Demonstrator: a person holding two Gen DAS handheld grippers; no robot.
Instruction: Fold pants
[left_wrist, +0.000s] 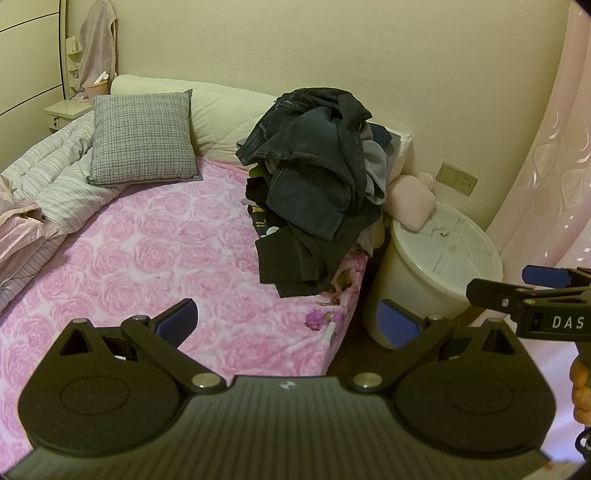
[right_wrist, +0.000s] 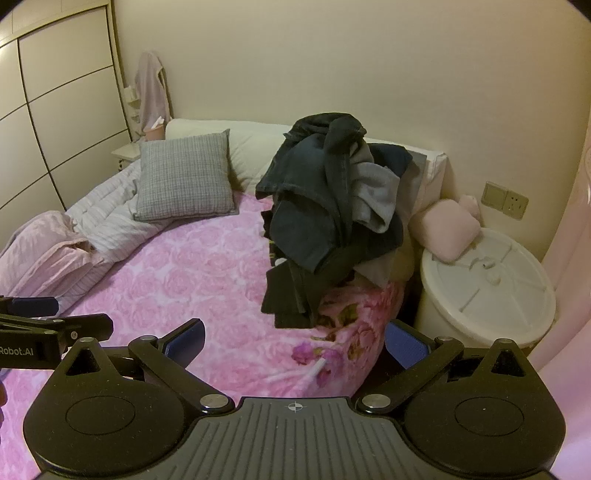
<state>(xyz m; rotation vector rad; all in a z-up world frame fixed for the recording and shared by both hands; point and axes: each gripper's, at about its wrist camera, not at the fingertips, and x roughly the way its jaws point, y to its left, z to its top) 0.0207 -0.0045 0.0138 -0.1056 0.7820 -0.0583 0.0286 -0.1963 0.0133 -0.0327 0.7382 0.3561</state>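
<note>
Both hand-held grippers (left_wrist: 288, 317) (right_wrist: 293, 341) spread, empty; pants pile (left_wrist: 314, 184) on bed (left_wrist: 166, 258)

Left claw (left_wrist: 288, 321): matt black plastic, blue pads, bright metal pivots. Ahead of it, bed cover (left_wrist: 166, 258): plush pink cloth, rose texture. Beyond, pants pile (left_wrist: 314, 184): dark matt denim. Right: bucket (left_wrist: 443, 258), smooth white plastic.

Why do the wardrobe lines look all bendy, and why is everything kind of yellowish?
In the left wrist view the fisheye lens bows the wardrobe lines and blacks out the corners; in the right wrist view the wardrobe curves likewise, warm dim room light tints the wall yellowish, and nothing glares.
</note>
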